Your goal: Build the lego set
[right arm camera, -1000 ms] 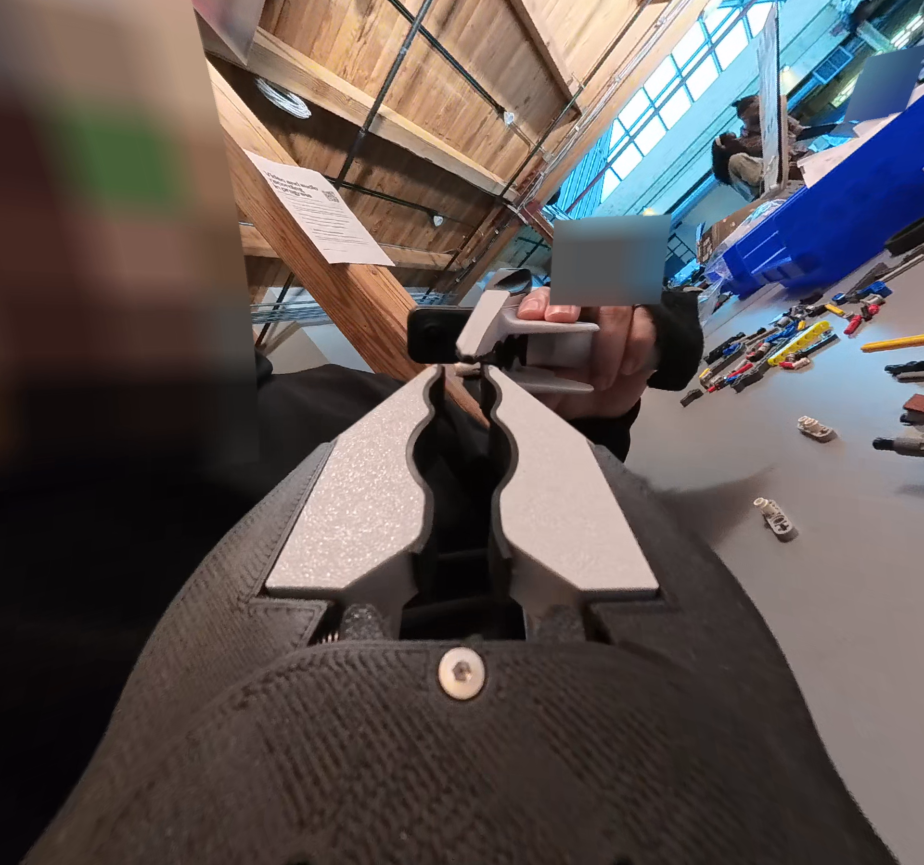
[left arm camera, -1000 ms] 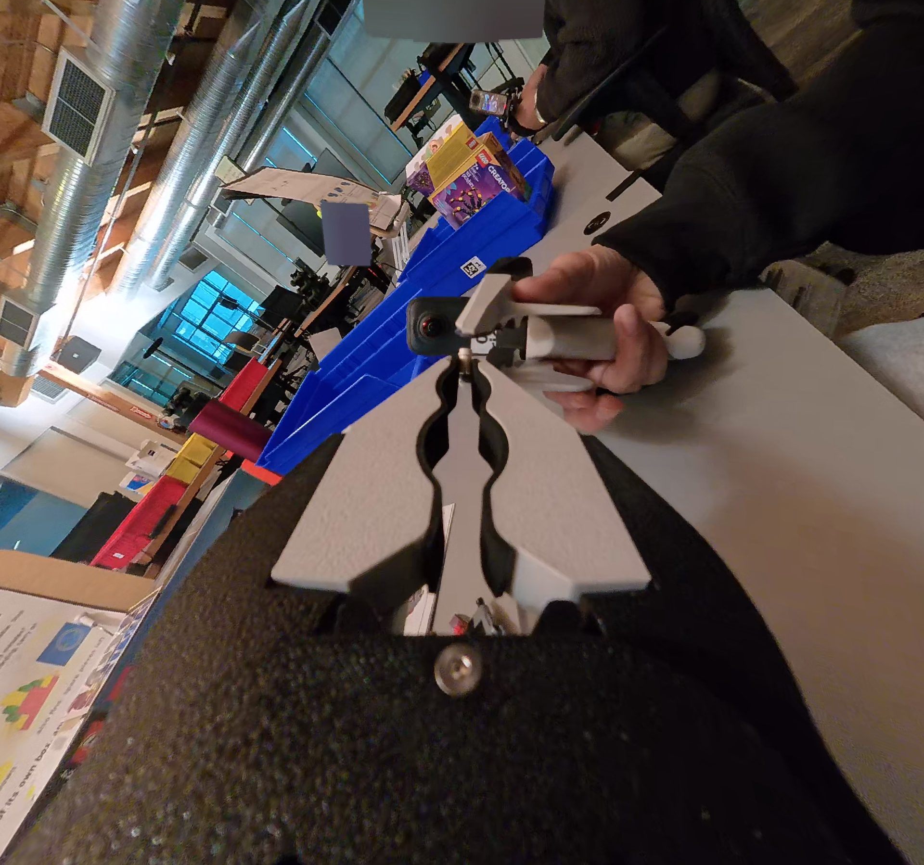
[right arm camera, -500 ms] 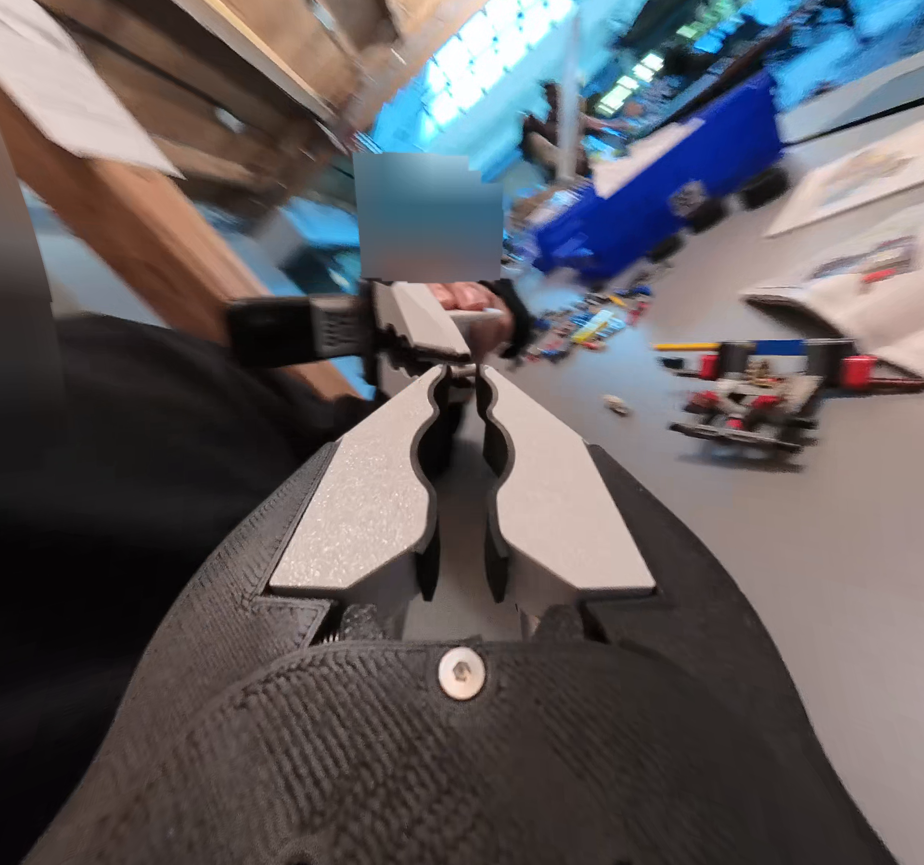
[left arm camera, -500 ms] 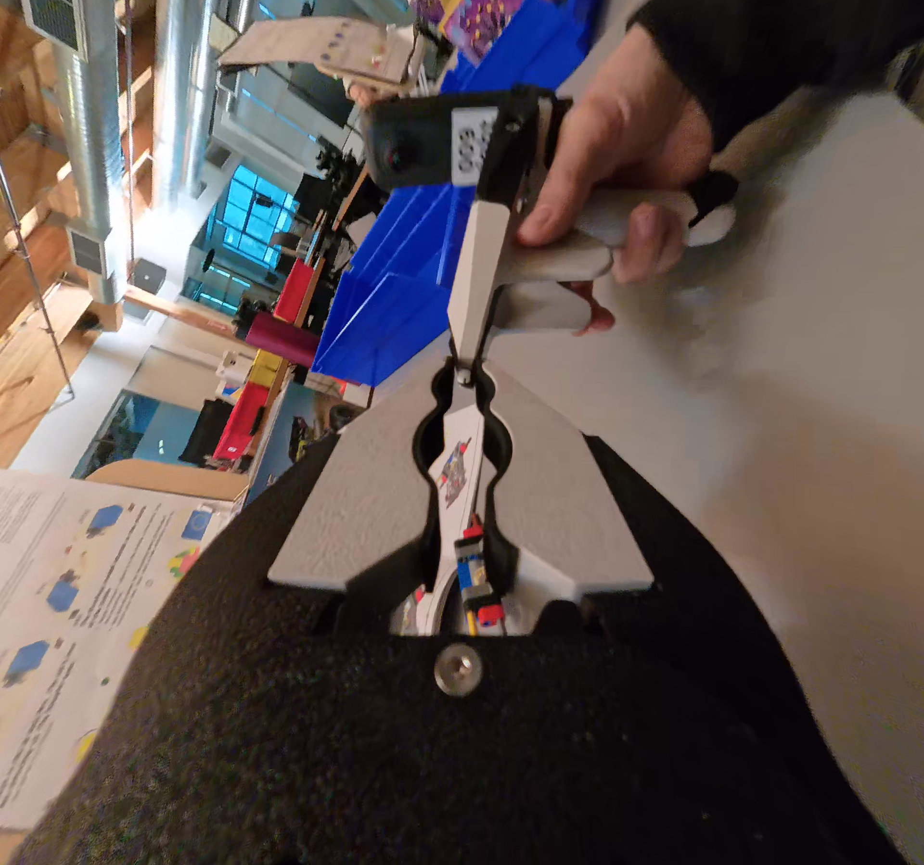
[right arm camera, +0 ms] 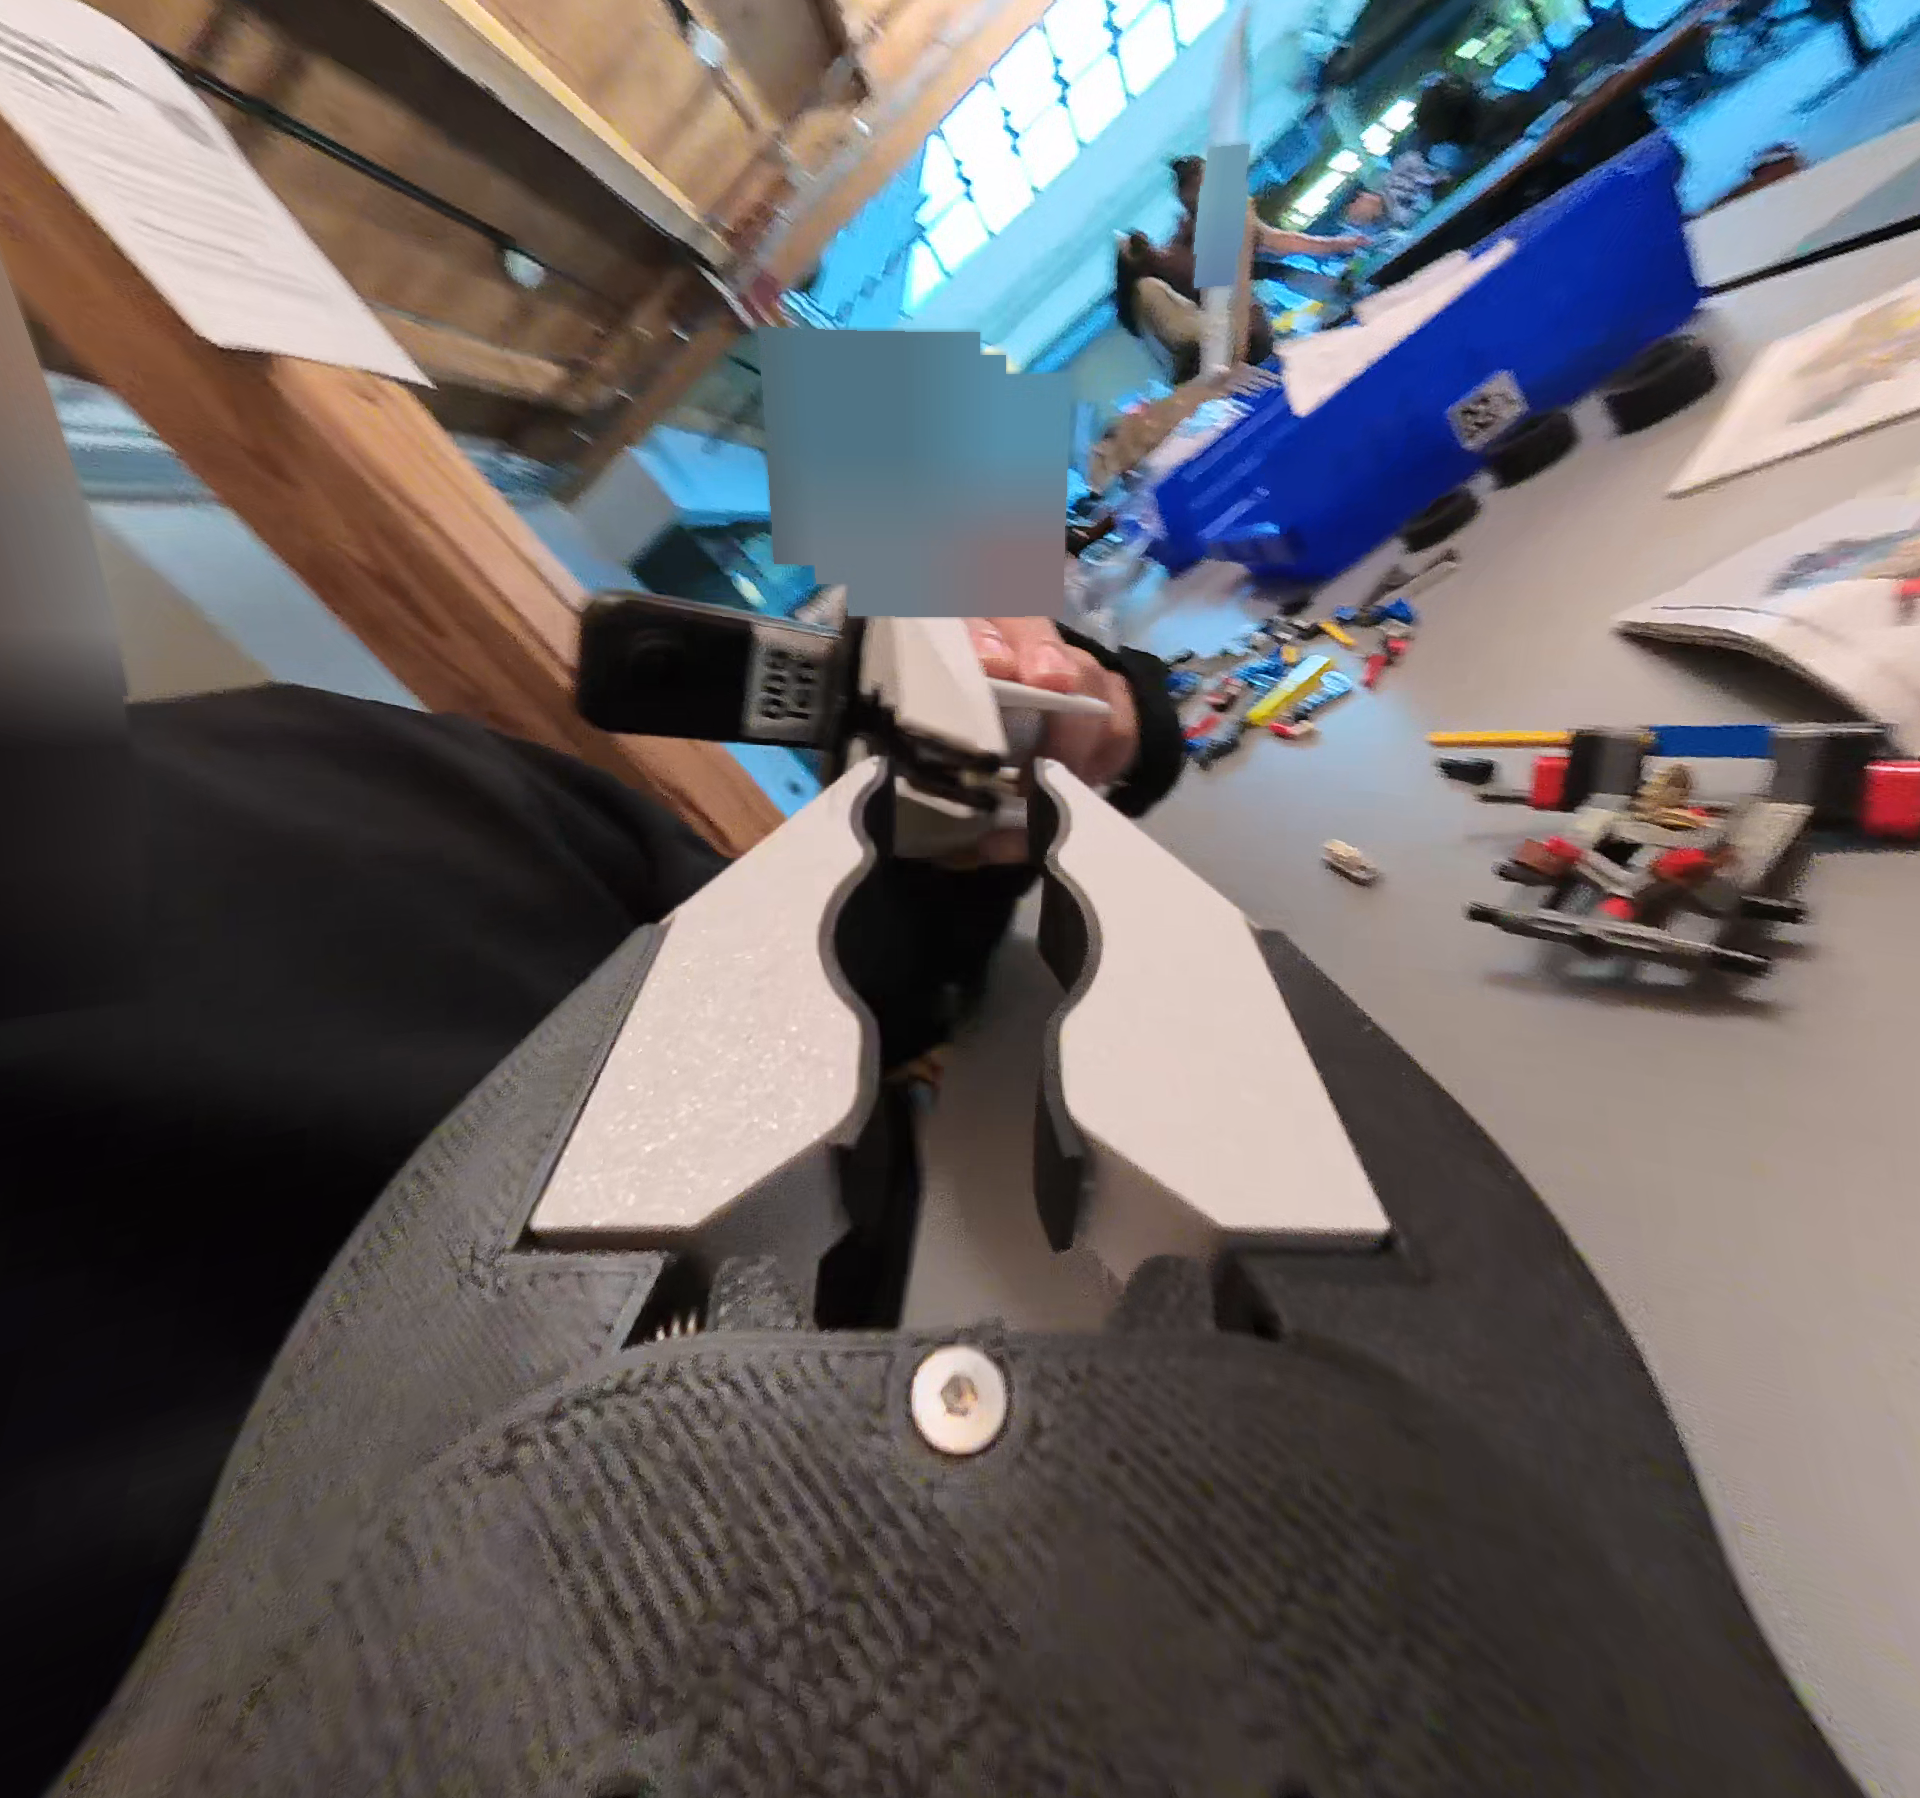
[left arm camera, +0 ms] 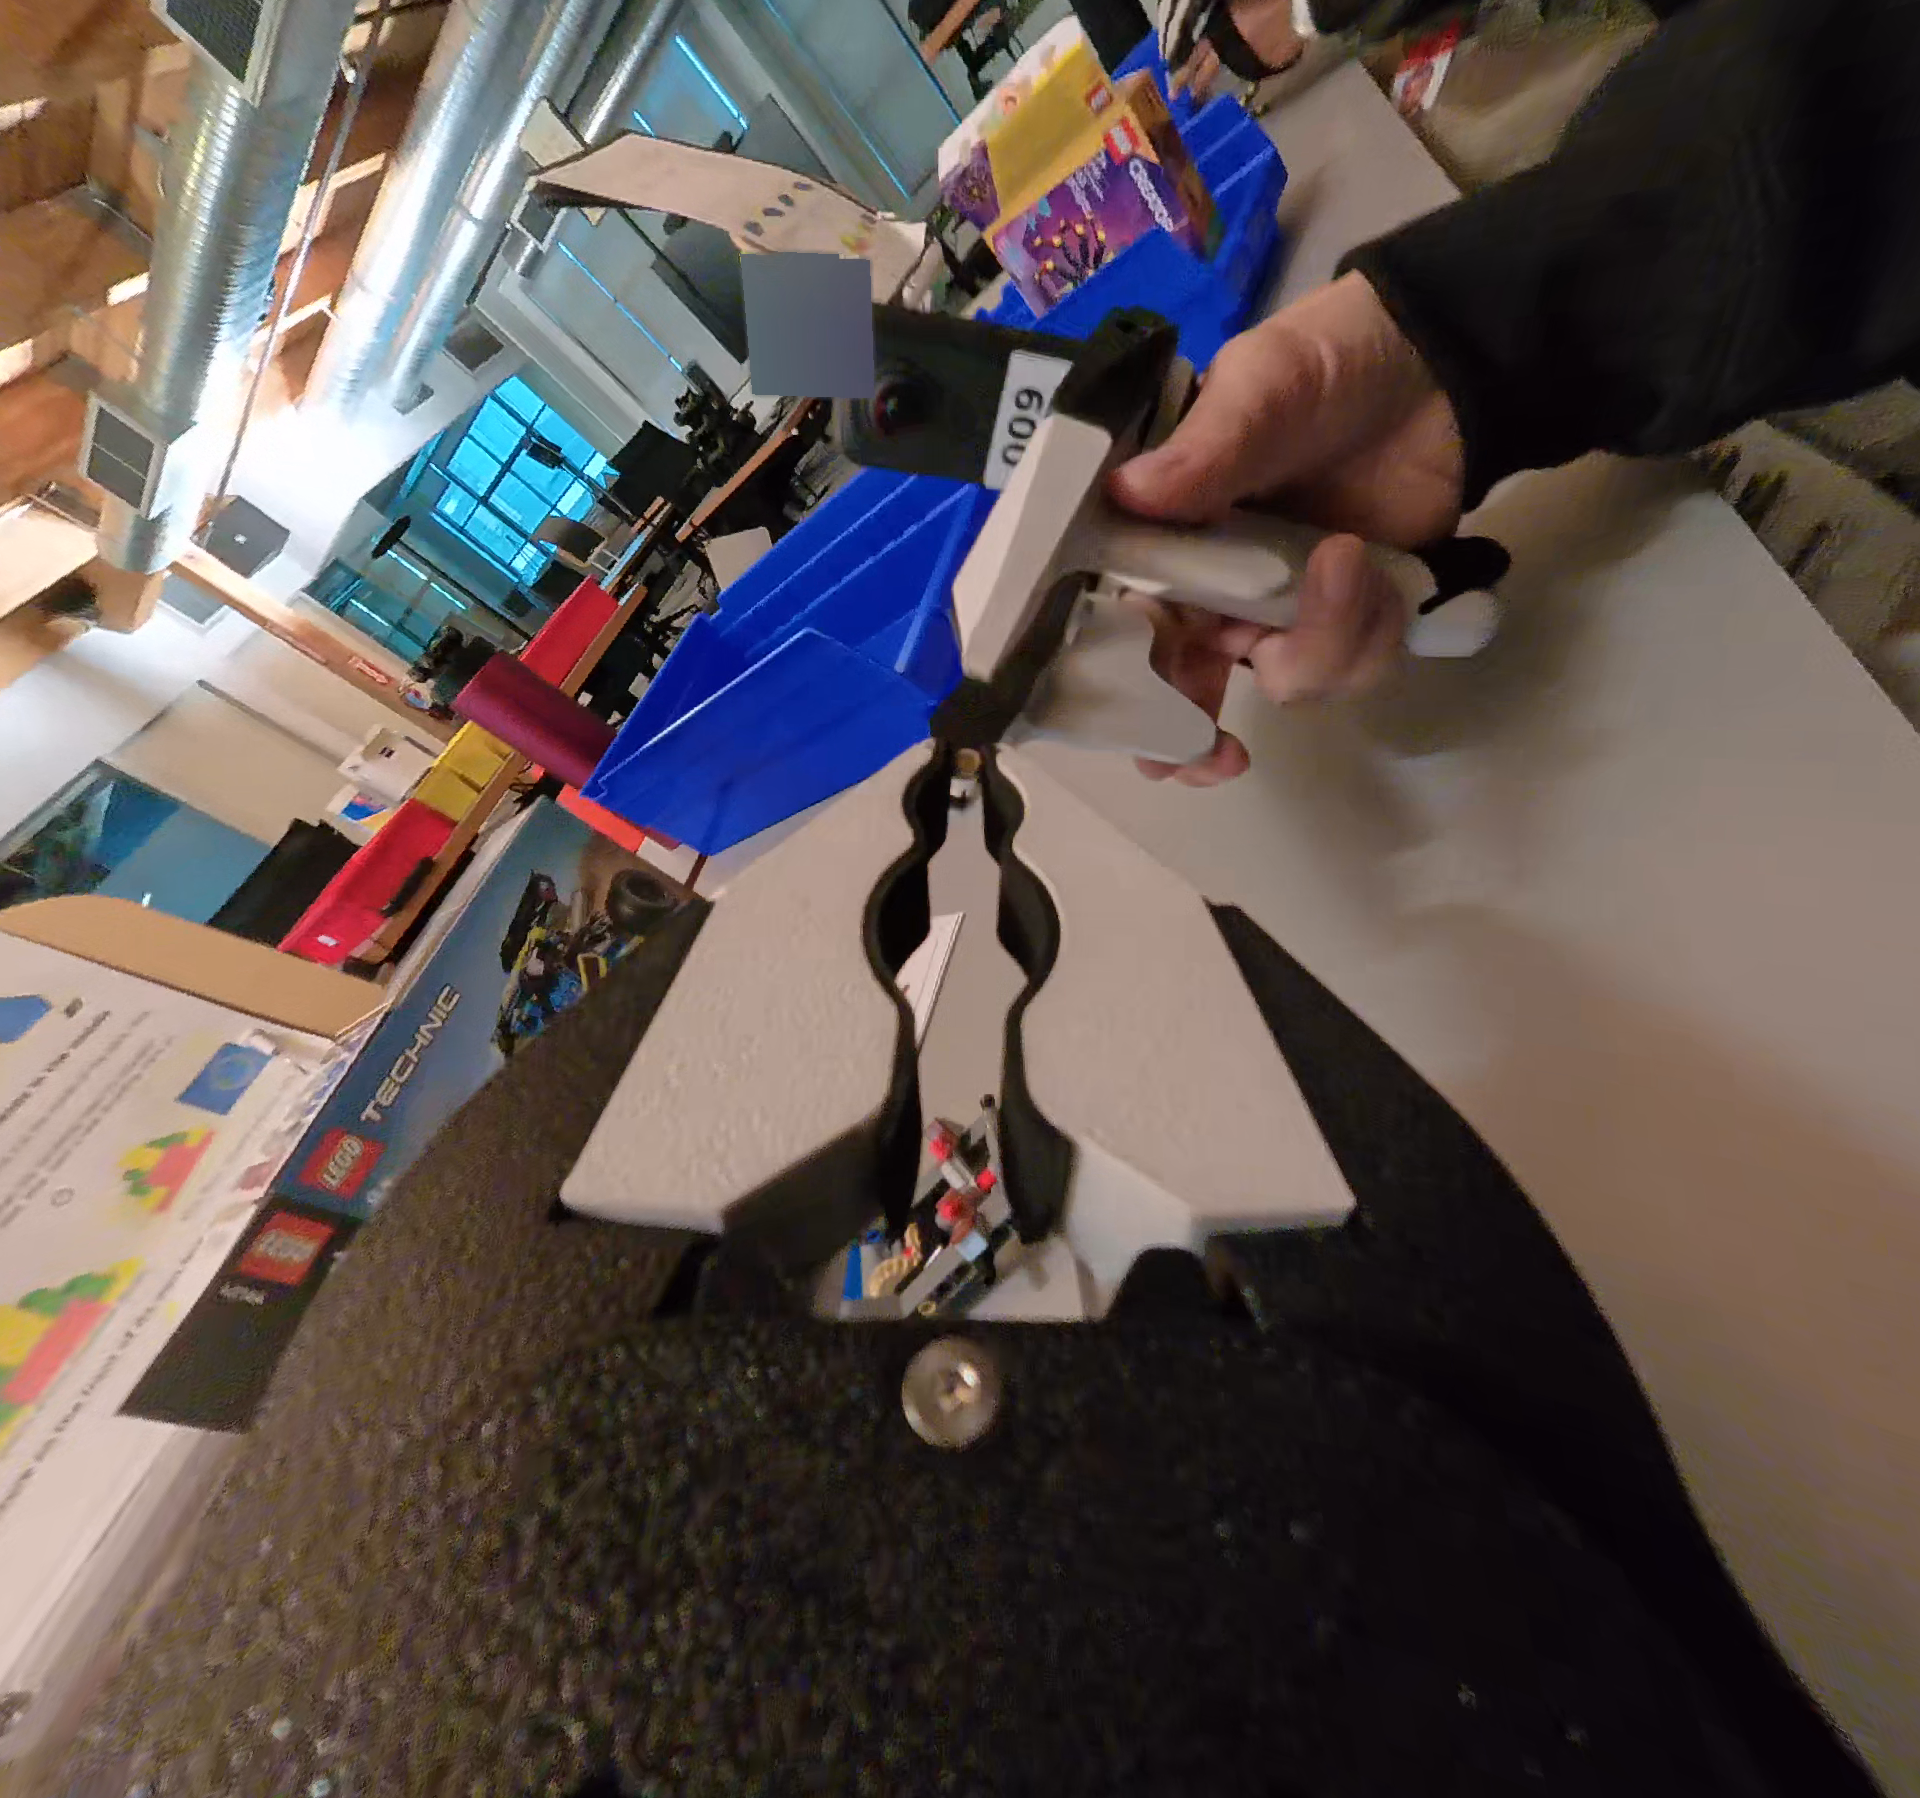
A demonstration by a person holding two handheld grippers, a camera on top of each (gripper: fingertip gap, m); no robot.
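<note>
With both tools raised and facing each other, left gripper [left arm camera: 961, 787] nearly closed and empty, right gripper [right arm camera: 961, 792] slightly parted, swing slowly toward the half-built model [right arm camera: 1642, 865] at three o'clock.

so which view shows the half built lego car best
The right wrist view: the half-built lego car sits whole on the grey table, though blurred. The left wrist view shows only a sliver of it through the gap between its fingers.
</note>
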